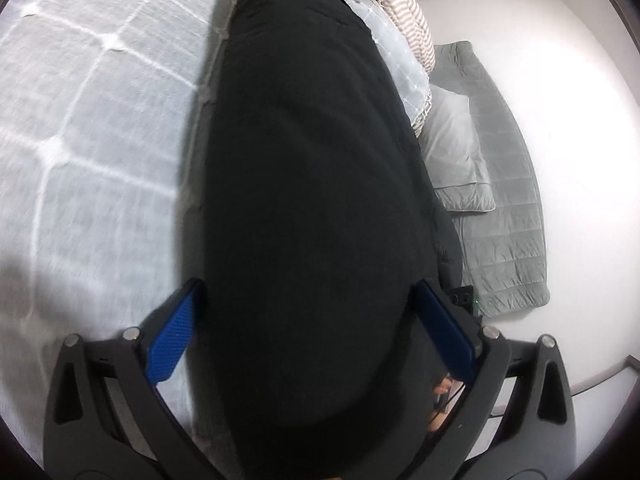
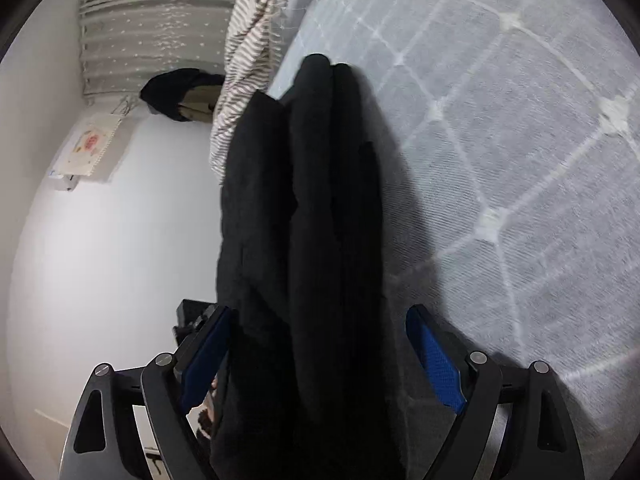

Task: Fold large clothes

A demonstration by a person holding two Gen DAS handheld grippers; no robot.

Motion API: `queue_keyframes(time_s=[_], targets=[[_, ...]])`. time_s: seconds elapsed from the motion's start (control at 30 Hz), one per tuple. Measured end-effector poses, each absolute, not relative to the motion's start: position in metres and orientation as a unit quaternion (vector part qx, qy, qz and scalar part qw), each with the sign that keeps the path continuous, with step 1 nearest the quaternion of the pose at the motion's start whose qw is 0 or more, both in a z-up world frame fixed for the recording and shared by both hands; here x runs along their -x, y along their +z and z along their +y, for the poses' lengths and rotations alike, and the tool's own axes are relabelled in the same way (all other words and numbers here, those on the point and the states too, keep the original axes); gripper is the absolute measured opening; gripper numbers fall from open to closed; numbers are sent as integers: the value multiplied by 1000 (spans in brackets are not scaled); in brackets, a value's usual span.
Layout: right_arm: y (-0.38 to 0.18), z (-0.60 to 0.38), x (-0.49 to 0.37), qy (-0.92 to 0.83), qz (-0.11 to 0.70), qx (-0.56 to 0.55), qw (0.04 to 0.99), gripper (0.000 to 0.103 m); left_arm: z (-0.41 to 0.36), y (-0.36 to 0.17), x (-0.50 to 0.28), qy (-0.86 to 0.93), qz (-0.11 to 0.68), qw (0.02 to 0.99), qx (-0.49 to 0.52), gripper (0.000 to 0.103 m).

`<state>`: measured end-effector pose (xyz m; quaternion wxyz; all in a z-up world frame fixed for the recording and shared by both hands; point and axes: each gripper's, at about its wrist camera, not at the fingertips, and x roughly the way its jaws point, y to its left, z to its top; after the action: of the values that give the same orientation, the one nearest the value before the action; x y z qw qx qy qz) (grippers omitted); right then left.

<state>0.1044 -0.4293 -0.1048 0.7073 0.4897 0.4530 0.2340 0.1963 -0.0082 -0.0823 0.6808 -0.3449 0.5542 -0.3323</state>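
A large black garment [image 1: 312,184] fills the middle of the left wrist view and runs between the blue pads of my left gripper [image 1: 308,320], whose jaws stand wide with the thick folded cloth between them. In the right wrist view the same black garment [image 2: 312,240] hangs in several thick folds between the blue pads of my right gripper [image 2: 320,344], also spread wide around it. The cloth hides both fingertips' inner faces, so contact with the pads is unclear. The garment lies along the edge of a grey bed cover with white grid lines [image 1: 92,128].
The bed cover also shows in the right wrist view [image 2: 500,152]. A striped blanket [image 1: 404,12] is bunched at the bed's far end. A grey quilted mat [image 1: 504,208] with a pillow [image 1: 452,148] lies on the white floor. A dark bag [image 2: 180,92] and a curtain [image 2: 152,28] stand far off.
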Motion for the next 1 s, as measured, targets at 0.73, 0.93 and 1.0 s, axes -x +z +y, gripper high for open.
queue_keyframes(time_s=[0.73, 0.93, 1.0], targets=[[24, -236, -171, 311, 310, -319, 840, 60, 125, 20, -199, -274, 344, 841, 316, 82], [-21, -229, -220, 204, 378, -314, 847, 63, 156, -33, -230, -133, 413, 861, 265, 89], [-39, -242, -220, 182, 407, -321, 835, 63, 155, -37, -231, -118, 418, 865, 251, 89]])
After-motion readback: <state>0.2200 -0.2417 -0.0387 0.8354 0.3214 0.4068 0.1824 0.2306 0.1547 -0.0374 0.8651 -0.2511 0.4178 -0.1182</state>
